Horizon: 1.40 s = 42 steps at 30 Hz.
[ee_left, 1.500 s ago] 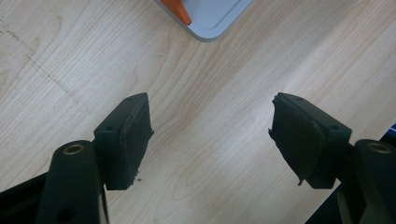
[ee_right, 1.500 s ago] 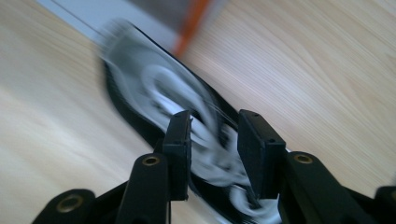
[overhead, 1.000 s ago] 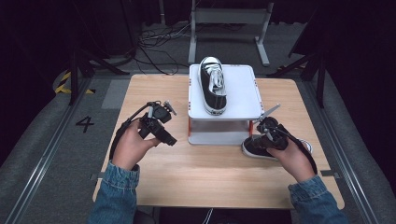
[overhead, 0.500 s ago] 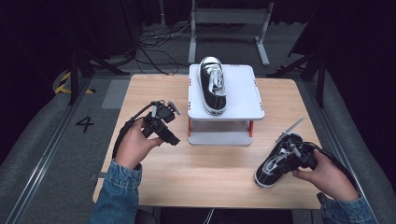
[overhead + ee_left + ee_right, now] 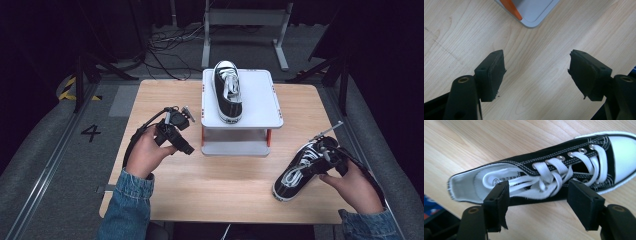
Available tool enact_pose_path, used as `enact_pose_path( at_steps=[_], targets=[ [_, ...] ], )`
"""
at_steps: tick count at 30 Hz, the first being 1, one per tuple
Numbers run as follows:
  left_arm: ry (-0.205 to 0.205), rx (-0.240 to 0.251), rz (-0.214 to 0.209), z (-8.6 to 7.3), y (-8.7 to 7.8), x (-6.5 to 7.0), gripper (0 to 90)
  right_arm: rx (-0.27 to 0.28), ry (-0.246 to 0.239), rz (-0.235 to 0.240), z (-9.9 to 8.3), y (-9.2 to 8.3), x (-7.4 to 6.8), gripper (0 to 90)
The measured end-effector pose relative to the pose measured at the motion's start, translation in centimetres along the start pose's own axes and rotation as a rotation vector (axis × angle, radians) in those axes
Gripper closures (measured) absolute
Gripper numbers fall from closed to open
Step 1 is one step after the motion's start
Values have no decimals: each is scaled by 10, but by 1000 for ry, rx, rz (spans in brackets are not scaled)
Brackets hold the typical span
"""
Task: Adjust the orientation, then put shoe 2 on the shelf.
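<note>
A black high-top sneaker [image 5: 228, 92] with white laces stands on top of a grey two-level stand [image 5: 260, 100] at the table's middle. A second matching sneaker [image 5: 292, 179] [image 5: 554, 167] lies on the wood near the front right, toe toward the person. My right gripper [image 5: 314, 157] [image 5: 537, 192] hovers just over its laces; its jaws have just been opening and now stand wide apart, the pads [image 5: 499, 202] clear of the shoe. My left gripper [image 5: 186, 147] [image 5: 536, 65] is open over bare wood left of the stand, nothing between its pads [image 5: 494, 72].
The wooden table [image 5: 225, 192] has free room in front of the stand and at the left. The stand's lower shelf corner [image 5: 534, 15] and an orange leg [image 5: 511, 7] lie just ahead of the left gripper. Dark floor, cables and a metal frame [image 5: 245, 20] lie beyond the table.
The right hand carried the second sneaker from beside the stand's front right corner out to the table's front right, and its jaws opened off the shoe. The left hand stayed put.
</note>
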<state>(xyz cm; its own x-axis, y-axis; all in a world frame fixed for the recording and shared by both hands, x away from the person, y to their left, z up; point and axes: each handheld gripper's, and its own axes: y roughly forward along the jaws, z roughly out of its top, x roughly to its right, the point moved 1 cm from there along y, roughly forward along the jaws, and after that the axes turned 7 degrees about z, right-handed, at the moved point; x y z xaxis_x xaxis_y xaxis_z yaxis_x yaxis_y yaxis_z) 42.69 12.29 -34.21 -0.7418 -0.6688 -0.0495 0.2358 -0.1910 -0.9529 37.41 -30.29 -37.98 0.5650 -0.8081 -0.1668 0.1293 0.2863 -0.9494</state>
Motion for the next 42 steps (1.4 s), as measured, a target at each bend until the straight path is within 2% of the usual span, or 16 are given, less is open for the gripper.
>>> enact_pose_path(
  at_steps=[3,8,10,13,15,16,18,21,22,23,25,28,30,34,39,42],
  targets=[
    [5,-3,-4,1,1,0,294,-22,5,-33,5,11,0,350],
    [-3,1,0,-2,1,-1,294,-23,16,-68,11,25,8,330],
    [-10,-3,0,-5,0,-1,294,-28,22,-49,13,30,11,319],
    [-22,-1,4,-10,-1,-3,294,-35,11,-59,16,34,12,331],
    [-32,-1,10,-14,-3,-5,294,-34,8,-79,16,32,14,432],
    [-42,4,10,-17,-4,-5,294,-33,13,-84,15,30,16,449],
    [-50,0,11,-21,-6,-7,294,-42,36,-70,13,32,21,470],
    [-67,-1,18,-26,-8,-8,296,-48,41,-52,13,33,25,537],
    [-68,4,17,-28,-9,-8,296,-52,33,-52,14,32,24,614],
    [-68,4,17,-28,-9,-8,297,-52,33,-52,14,32,24,614],
    [-71,6,21,-29,-9,-9,297,-49,20,-58,15,29,23,686],
    [-72,-1,24,-31,-9,-10,297,-42,13,-65,15,21,24,748],
    [-85,2,21,-32,-9,-10,298,-48,4,-68,15,16,26,767],
    [-84,7,25,-33,-11,-10,301,-61,-16,-89,15,5,28,784],
    [-82,7,32,-31,-12,-9,302,-30,-41,-63,16,-7,31,789],
    [-83,14,28,-32,-11,-9,302,-18,-61,-66,19,-17,29,789]
  ],
)
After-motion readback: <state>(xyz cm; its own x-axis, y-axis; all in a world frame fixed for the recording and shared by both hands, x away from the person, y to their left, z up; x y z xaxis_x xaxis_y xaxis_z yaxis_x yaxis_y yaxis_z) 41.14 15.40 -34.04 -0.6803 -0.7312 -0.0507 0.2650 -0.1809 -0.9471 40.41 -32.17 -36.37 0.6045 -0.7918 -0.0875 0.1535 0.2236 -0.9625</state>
